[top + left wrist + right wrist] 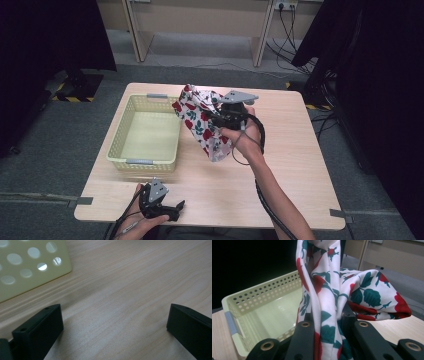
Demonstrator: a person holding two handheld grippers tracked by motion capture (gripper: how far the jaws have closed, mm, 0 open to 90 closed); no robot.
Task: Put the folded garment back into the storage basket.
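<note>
High view: the right gripper holds the cloth up in the air, just beside the basket. The left gripper rests near the basket, on the table.
Left gripper view: jaws wide apart, nothing between them.
Right gripper view: jaws squeezed tight on the cloth.
Done: cloth picked up.
Left to do: probably drop it in the basket, which has nothing inside.

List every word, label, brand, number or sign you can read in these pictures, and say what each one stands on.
None can be read.
The cloth carries only a red flower and green leaf print.
The basket shows plain grey tabs without lettering.
The table and both grippers bear no marks.
</note>
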